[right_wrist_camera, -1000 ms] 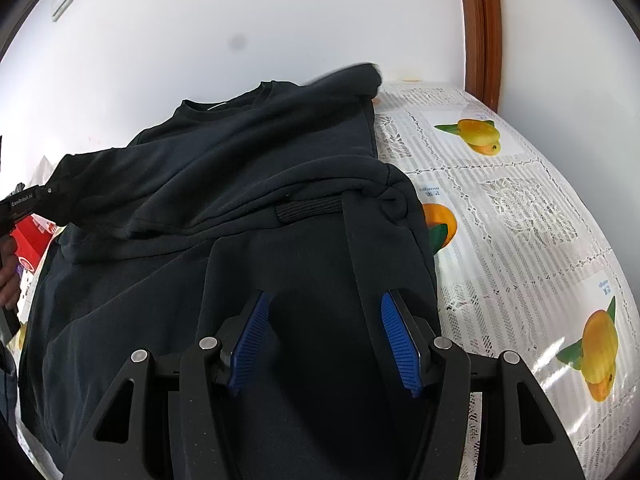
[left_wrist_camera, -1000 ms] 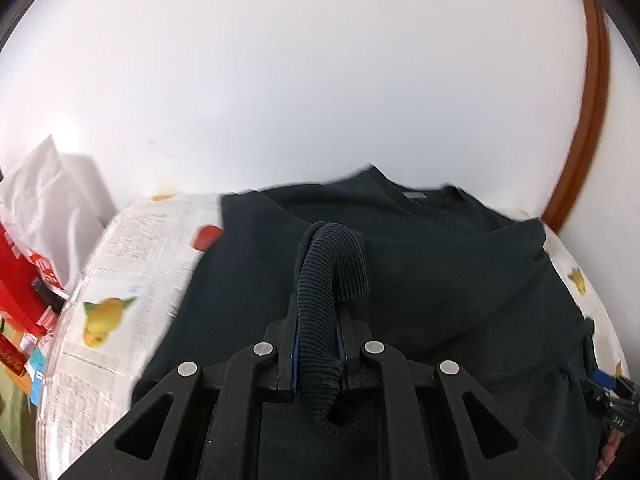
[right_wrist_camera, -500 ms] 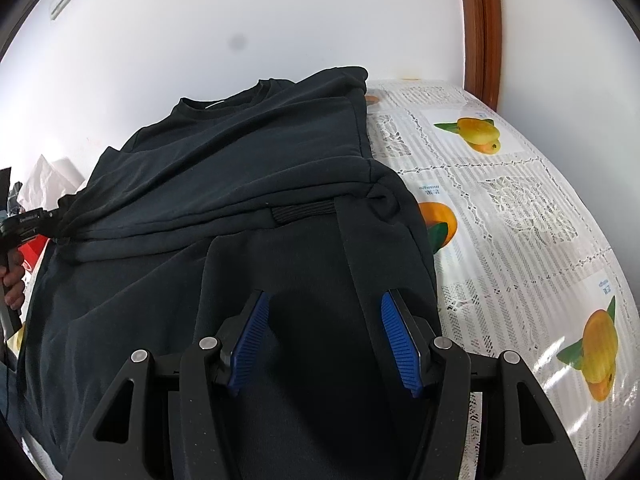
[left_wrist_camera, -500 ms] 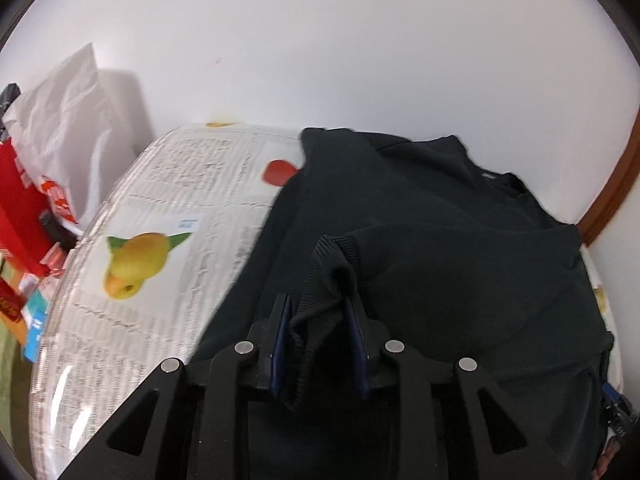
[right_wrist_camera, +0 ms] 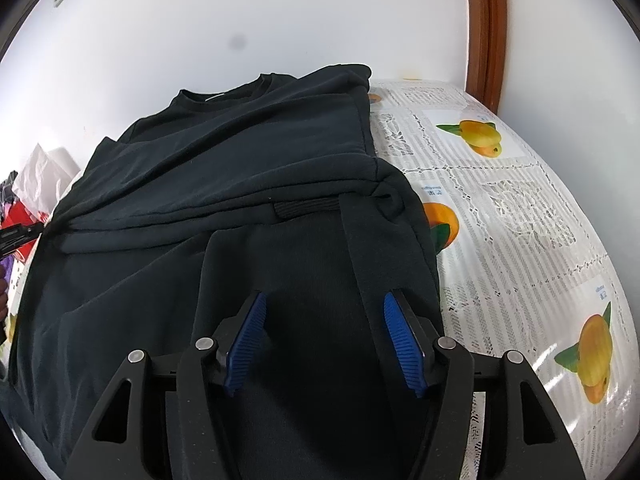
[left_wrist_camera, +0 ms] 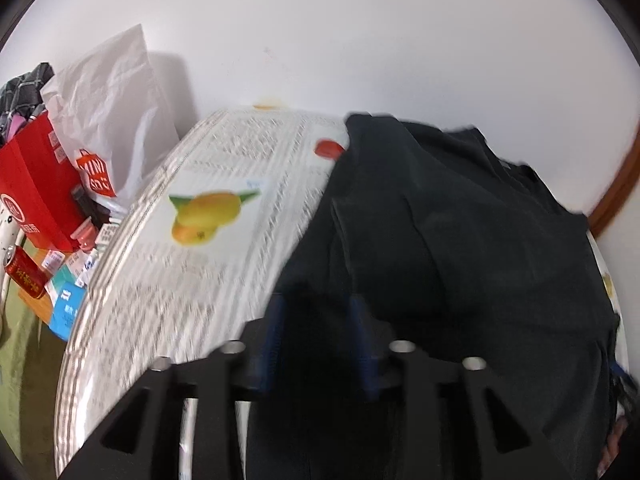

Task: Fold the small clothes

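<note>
Right wrist view: hovering low over the dark sweatshirt (right_wrist_camera: 248,184), right gripper (right_wrist_camera: 322,340) jaws spread, gripping nothing; left gripper (left_wrist_camera: 316,336) jaws likewise parted.

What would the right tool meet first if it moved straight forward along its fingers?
Probably the dark sweatshirt. The open right tool already hangs over its lower part, and the folded sleeve ridge lies directly ahead. Depth is uncertain.

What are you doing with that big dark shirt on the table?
Someone is folding it, using a two-finger gripper in each hand. The dark sweatshirt lies on a table with a fruit-print tablecloth, and its sleeves are already folded in across the body. The right gripper hovers open over the bottom part, gripping nothing. The left gripper is at the shirt's left edge with its fingers apart too; that picture is blurry, so it looks like it is moving.
</note>
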`<state>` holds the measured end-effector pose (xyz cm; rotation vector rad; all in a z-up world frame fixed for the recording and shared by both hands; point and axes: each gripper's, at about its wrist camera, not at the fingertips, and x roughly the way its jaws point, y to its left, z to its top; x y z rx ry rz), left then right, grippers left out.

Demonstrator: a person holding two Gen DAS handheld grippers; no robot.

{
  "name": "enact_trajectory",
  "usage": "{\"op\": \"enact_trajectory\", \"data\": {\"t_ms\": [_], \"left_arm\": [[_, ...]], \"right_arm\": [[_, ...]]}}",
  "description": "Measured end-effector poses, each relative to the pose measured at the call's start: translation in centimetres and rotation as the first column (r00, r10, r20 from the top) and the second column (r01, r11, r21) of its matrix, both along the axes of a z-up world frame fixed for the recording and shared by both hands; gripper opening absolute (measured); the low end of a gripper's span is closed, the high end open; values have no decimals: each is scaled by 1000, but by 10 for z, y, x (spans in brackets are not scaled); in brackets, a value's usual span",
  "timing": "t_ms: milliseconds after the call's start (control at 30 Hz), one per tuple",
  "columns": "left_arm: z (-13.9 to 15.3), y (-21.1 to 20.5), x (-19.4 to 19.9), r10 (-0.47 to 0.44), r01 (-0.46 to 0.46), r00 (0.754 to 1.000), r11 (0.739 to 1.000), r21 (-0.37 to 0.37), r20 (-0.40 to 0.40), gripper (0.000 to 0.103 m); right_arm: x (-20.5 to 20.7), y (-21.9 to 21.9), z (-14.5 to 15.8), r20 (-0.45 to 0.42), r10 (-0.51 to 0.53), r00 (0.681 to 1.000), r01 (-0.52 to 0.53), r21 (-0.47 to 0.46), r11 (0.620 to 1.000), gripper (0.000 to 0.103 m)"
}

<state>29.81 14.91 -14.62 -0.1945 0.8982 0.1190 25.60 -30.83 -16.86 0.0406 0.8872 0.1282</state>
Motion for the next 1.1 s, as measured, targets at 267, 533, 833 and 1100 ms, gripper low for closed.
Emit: {"op": "enact_trajectory", "data": {"t_ms": [267,533,833,1100], "left_arm": [[1,-18,-56,-43,42,999,997,65,7,55],[-14,-20,-117,-97,101,994,989,103,-47,55],[-28,-23,-161,-132,133,991,989,60,-27,53],[-28,-38,-171,-124,124,992,991,48,-4,11]], "right_arm": [[-3,5,3,3,-6,1000,6,-69,998,68],[-68,-23,27,67,-115,991,120,-89,989,77],[-118,-49,-2,-16,-116,993,115,-32,993,77],[-112,-13,-4,0,-70,998,70,-56,996,34]]}}
